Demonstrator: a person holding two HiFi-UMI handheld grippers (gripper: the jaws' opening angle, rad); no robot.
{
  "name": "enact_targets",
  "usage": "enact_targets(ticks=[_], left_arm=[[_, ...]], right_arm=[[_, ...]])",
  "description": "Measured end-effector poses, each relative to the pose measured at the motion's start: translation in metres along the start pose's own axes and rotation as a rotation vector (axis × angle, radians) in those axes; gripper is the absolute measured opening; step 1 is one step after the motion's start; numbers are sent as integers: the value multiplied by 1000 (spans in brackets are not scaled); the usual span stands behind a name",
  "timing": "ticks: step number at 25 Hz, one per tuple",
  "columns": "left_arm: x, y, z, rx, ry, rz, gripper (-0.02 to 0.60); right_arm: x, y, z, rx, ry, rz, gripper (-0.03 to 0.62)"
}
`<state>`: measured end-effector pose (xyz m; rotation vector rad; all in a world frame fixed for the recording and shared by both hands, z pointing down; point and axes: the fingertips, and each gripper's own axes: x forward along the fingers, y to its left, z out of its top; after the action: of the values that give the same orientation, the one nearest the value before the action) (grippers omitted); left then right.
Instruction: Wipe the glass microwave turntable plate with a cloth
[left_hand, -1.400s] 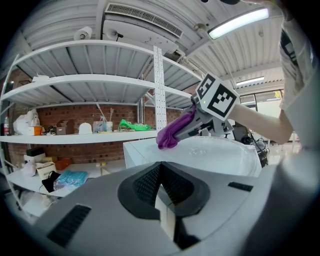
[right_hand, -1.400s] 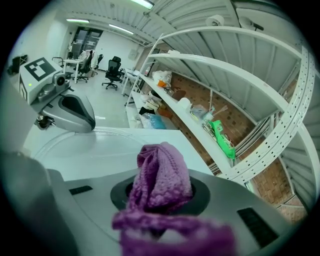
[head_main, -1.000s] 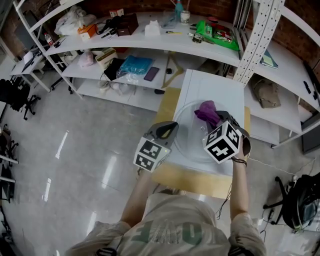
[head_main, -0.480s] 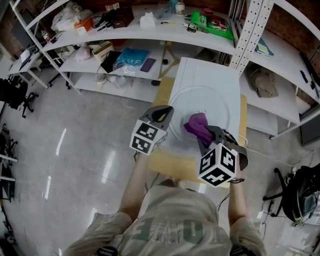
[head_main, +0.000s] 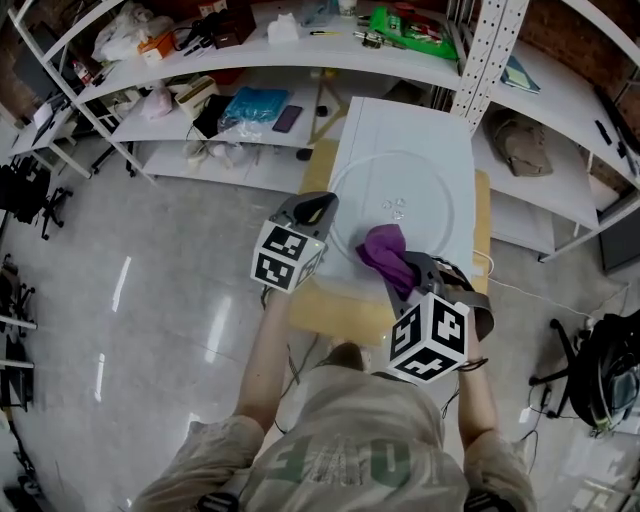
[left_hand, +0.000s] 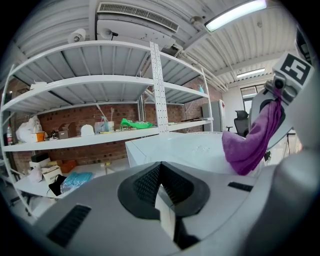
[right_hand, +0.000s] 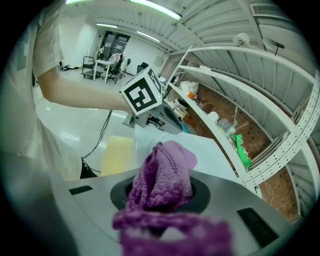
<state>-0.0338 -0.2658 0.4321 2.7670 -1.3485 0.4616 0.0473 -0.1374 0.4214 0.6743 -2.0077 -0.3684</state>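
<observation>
The glass turntable plate (head_main: 420, 185) lies flat on the white table (head_main: 400, 115) with its face up. It is round, so it has no long side and does not point any way. The small bumps in its middle show through the glass. It fills most of the near half of the table top.

The right gripper (head_main: 405, 275) is squeezed tight on a purple cloth (head_main: 383, 248). The cloth is bunched up, and one end pokes out past the jaws. Its long way runs from the gripper out toward the middle of the plate. The loose end is over the near part of the plate and looks like it rests on the glass, but I cannot be sure it touches. I think it is held like this so the soft end can rub the glass while the hard gripper stays off it.

The left gripper (head_main: 318, 208) is at the left edge of the table, just beside the rim of the plate. Its jaws are pressed together. A thin pale bit shows where they meet, but I cannot tell what it is. I think this gripper is there to stop the plate from sliding or spinning while the cloth moves over it.

The far part of the plate is bare, so I think the wiping is under way and not done yet.

Behind the table are white shelves (head_main: 250, 60) full of other stuff.
</observation>
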Motion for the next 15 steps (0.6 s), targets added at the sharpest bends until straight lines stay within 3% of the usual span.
enact_targets(ticks=[4, 7, 11, 15], left_arm=[[-1, -3, -5, -13, -3, -6, 2], [0, -1, -5, -13, -8, -2, 2], [-1, -6, -7, 1, 3, -3, 2], [-2, -4, -6, 1, 8, -6, 2]], right_arm=[[1, -14, 1, 42, 4, -22, 49], [4, -63, -1, 113, 17, -133, 49], [15, -135, -22, 170, 112, -323, 49], [38, -169, -34, 222, 145, -369, 49]])
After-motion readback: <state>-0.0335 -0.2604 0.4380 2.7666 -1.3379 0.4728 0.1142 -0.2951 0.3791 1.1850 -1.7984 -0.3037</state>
